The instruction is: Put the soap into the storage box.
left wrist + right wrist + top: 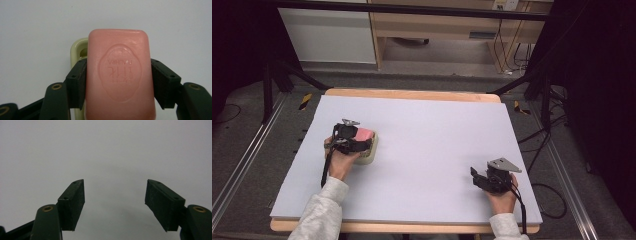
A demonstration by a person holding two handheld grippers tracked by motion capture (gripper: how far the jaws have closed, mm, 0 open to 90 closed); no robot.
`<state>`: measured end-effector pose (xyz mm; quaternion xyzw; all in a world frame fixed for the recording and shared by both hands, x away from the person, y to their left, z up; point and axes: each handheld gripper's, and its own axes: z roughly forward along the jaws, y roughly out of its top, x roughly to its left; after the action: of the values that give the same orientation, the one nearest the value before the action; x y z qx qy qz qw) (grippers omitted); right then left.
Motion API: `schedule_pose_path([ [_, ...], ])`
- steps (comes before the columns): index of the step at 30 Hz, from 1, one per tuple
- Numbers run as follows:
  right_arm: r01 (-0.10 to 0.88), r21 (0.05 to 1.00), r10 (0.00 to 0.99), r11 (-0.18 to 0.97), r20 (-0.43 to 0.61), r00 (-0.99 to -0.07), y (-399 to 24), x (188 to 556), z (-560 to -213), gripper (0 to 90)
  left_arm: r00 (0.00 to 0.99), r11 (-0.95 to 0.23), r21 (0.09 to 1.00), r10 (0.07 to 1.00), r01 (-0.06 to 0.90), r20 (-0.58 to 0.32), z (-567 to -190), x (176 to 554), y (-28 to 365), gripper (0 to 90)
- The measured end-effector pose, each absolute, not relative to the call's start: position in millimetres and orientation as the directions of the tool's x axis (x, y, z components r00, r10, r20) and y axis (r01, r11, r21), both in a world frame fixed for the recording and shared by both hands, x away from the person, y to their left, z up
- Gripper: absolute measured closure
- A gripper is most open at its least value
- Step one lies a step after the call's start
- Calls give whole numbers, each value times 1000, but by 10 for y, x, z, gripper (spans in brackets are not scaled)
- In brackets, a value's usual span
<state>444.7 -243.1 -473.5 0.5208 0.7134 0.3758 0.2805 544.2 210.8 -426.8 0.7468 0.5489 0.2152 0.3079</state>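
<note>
Spreading across most of the high view, the pale lilac-grey rectangular tabletop (422, 150) with its light wooden edge carries everything here; at its left side, about midway between near and far, sits a cream-coloured oblong plastic soap dish (368, 150); in the left gripper view part of its rim (77, 50) shows to the left of and behind the soap; over the dish is a pink rounded rectangular bar of soap (364, 135) with an oval stamped emblem (120, 72), held by the left tongs (354, 141), whose black pads (80, 80) press on its two long sides, clamped on it; whether the soap touches the dish I cannot tell; at the near right of the tabletop, well apart from the dish, the right tongs (476, 176) rest in the person's hand; their pads (72, 202) stand apart with bare tabletop between them, gripping nothing.
</note>
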Motion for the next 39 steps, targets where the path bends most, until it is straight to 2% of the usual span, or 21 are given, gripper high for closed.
schedule_pose_path([
  [39,535,826,954,174,-7,-300,-2427,4449,-4738,313,272,-198,672,962,714,-6,-4513,5491,2096,367],
])
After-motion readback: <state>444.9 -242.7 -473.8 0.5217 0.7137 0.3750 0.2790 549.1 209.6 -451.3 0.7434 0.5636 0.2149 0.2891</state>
